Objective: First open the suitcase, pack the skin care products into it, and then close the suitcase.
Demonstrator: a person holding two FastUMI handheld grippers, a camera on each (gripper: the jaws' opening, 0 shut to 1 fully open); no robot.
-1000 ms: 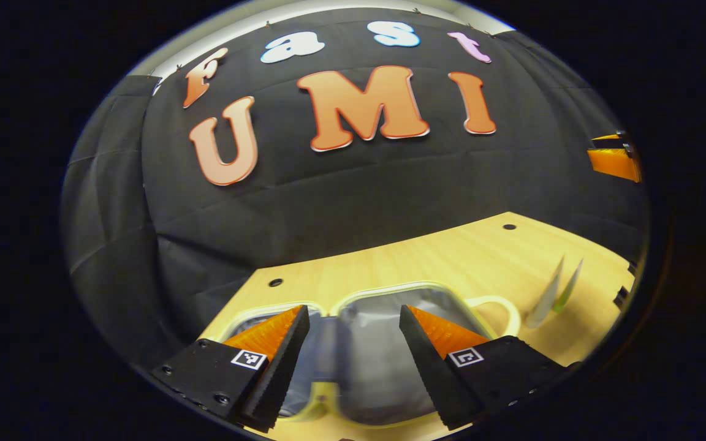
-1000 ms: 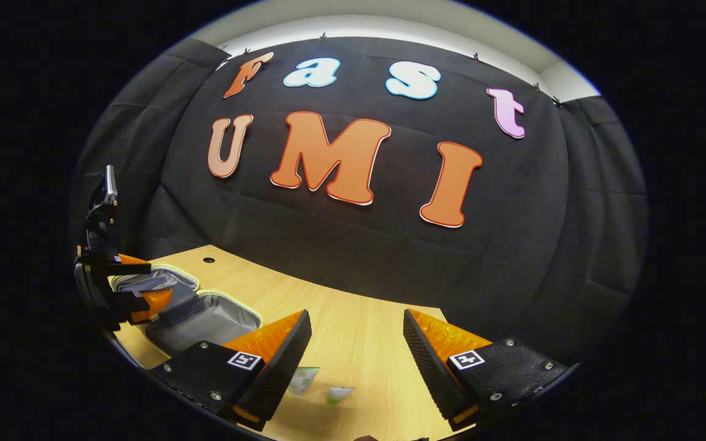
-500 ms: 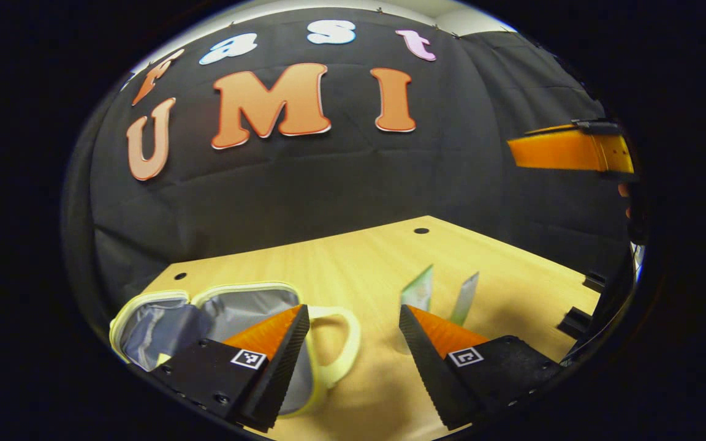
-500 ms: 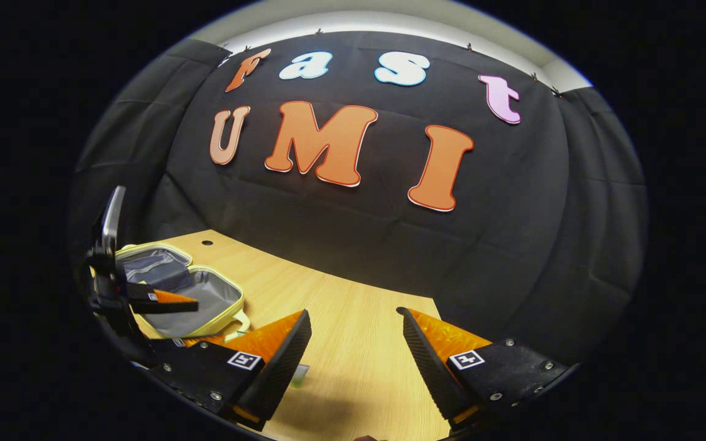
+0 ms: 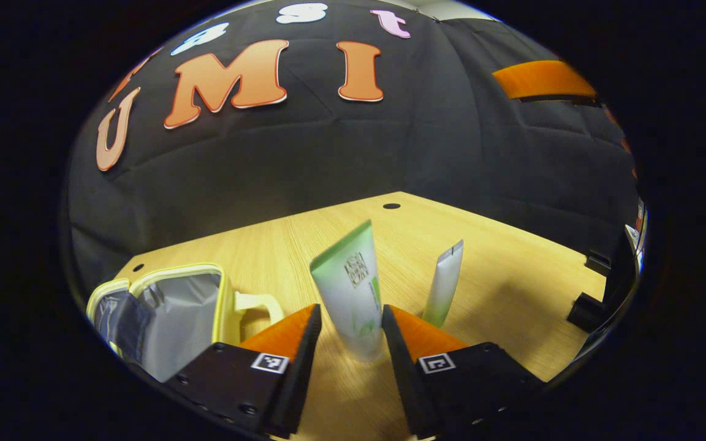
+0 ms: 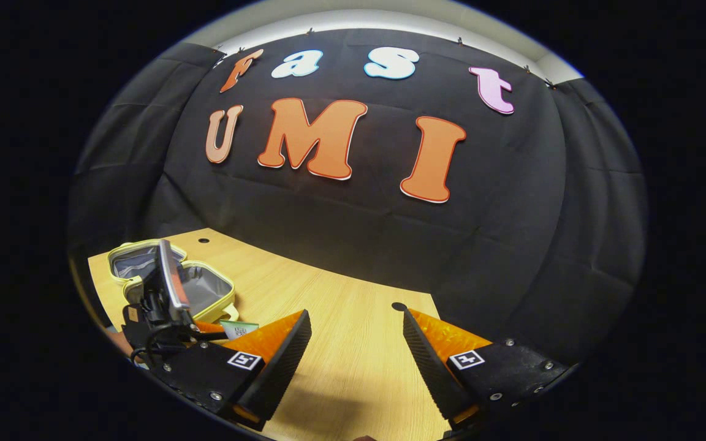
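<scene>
While the suitcase [image 5: 169, 312] lies open on the table [image 5: 512, 269] at the left of the left gripper view, its grey lining visible and nothing that I can see inside, the packing is only at its start. Just to the right of the case, the left gripper [image 5: 351, 343] has its two fingers close around the lower part of a green-white tube [image 5: 347, 288], which stands upright between them. They seem to touch it on both sides, so I judge it grasped, though the tube still looks to rest on the table. Beside it, further right, a thinner tube [image 5: 443, 285] stands alone, untouched.

In the right gripper view the case [image 6: 197, 291] is at the far left, with the left gripper [image 6: 206, 331] in front of it and the tube's top [image 6: 239, 329] just visible. The right gripper [image 6: 356, 361] hangs above bare table, released and holding nothing.

So the opening is done. Both tubes remain to go into the case, and then the closing.
</scene>
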